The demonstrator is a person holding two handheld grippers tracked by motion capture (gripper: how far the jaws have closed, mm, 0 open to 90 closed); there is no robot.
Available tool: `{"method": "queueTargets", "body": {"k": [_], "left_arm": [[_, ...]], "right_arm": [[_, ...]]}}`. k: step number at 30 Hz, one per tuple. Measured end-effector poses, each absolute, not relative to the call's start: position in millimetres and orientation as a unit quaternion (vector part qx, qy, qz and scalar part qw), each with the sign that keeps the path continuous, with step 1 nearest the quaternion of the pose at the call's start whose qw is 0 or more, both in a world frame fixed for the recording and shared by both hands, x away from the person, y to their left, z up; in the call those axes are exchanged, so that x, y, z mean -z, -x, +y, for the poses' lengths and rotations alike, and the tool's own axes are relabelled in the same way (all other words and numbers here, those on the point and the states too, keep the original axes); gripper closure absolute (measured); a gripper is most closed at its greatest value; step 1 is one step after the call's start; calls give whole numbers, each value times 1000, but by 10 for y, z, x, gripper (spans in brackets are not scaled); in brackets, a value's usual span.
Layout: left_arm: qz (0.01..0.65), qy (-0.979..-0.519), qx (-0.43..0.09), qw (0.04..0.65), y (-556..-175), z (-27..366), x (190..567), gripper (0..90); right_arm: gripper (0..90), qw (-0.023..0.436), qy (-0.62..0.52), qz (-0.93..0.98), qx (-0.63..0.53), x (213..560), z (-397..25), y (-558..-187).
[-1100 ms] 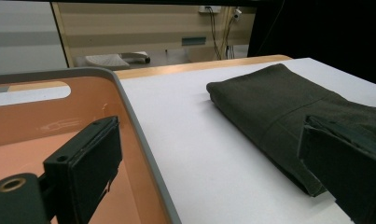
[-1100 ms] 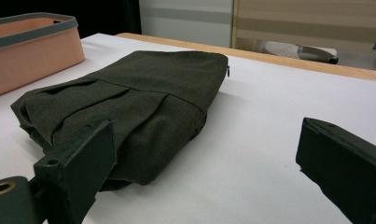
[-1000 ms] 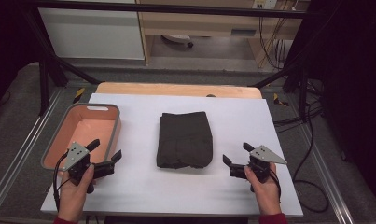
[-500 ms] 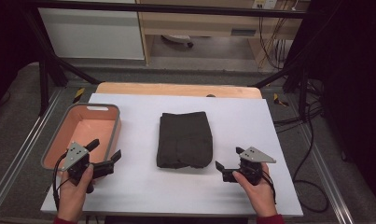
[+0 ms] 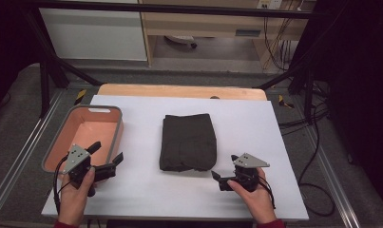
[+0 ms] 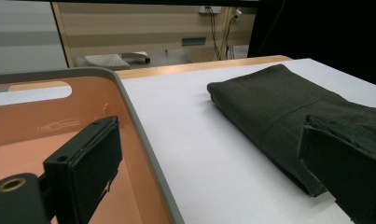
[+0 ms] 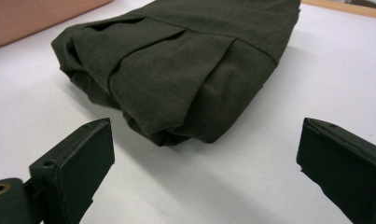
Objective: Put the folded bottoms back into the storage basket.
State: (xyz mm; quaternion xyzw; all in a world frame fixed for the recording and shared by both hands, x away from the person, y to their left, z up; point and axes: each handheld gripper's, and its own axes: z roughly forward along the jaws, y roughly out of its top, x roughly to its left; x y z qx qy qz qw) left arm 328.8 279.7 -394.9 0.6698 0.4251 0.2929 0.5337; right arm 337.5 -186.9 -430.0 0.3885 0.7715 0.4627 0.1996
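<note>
Fingers (image 7: 69, 172) spread wide and empty, the right gripper (image 5: 229, 178) is facing the near right corner of the folded dark cloth (image 5: 187, 141) lying mid-tabletop (image 5: 255, 123); a low, square approach looks best. Left gripper (image 5: 106, 164) is hovering open.

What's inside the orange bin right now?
Nothing visible: the orange bin shows bare floor in the high view. The left gripper hangs over its near right corner and covers a small patch there.
</note>
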Motion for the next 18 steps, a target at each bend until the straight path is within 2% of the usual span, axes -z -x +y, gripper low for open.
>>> {"method": "queueTargets", "body": {"k": [8, 9, 10, 12, 15, 17, 18], "left_arm": [[425, -669, -293, 533, -3286, 2798, 3948, 65], [425, -670, -294, 533, -3286, 2798, 3949, 65], [425, -670, -294, 533, -3287, 2797, 3949, 65], [425, -670, -294, 533, -3290, 2794, 3951, 65], [425, -671, -294, 532, -3290, 2787, 3952, 65], [424, -671, -294, 532, -3289, 2785, 3952, 66], [424, -671, -294, 532, -3289, 2786, 3952, 65]], "right_arm": [[95, 180, -383, 786, -451, 4369, -1756, -3360], [149, 171, -381, 792, -445, 4393, -1734, -3358], [149, 171, -381, 792, -445, 4393, -1734, -3358], [247, 157, -377, 803, -433, 4441, -1702, -3366], [337, 148, -372, 811, -426, 4472, -1662, -3383], [358, 144, -370, 812, -428, 4481, -1648, -3394], [410, 136, -370, 816, -424, 4507, -1612, -3419]]}}
